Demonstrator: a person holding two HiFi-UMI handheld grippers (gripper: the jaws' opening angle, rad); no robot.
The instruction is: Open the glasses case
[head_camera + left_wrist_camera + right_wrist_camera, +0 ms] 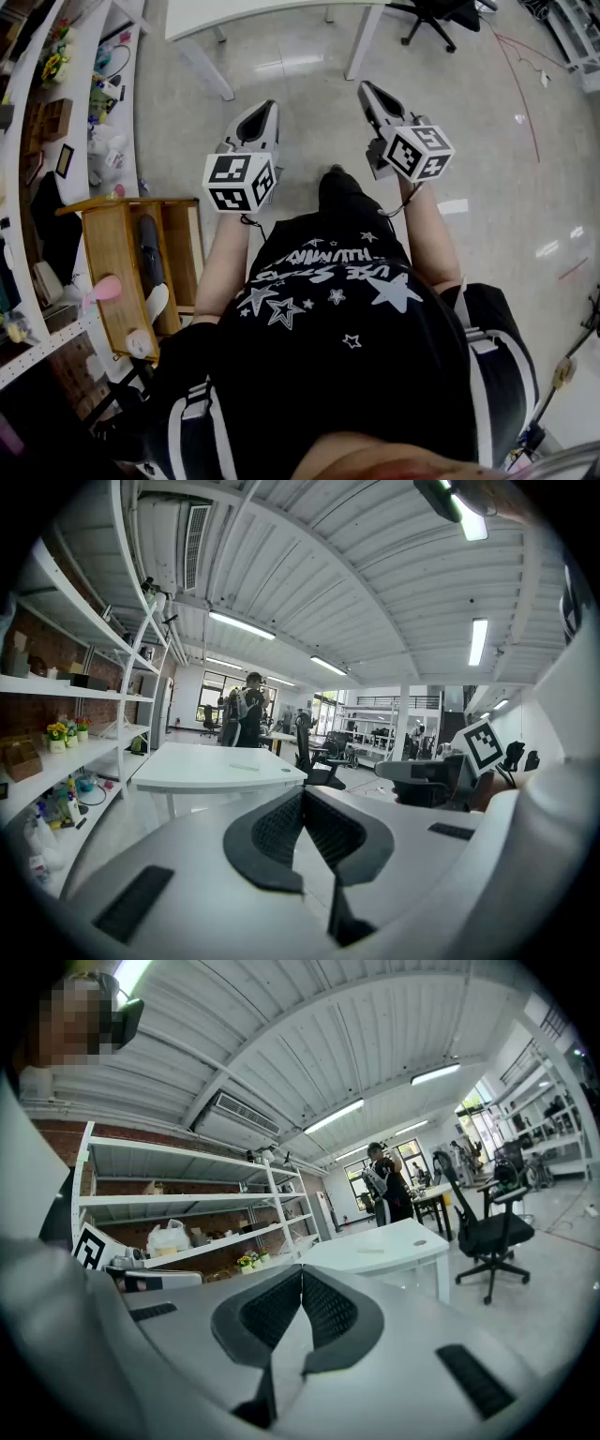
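Observation:
No glasses case shows clearly in any view. In the head view my left gripper [267, 108] and right gripper [366, 89] are held side by side in front of the person's body, pointing roughly level over the floor toward a white table [244, 14]. The left gripper [303, 794] is shut, its black pads meeting with nothing between them. The right gripper [302, 1271] is shut too and holds nothing. A small flat thing [246, 767] lies on the table top, too far off to identify.
Shelves [56, 141] packed with small items run along the left, with a wooden cabinet [122, 262] beside the person. A black office chair [436, 19] stands to the right of the table. A person [246, 710] stands far off beyond the table.

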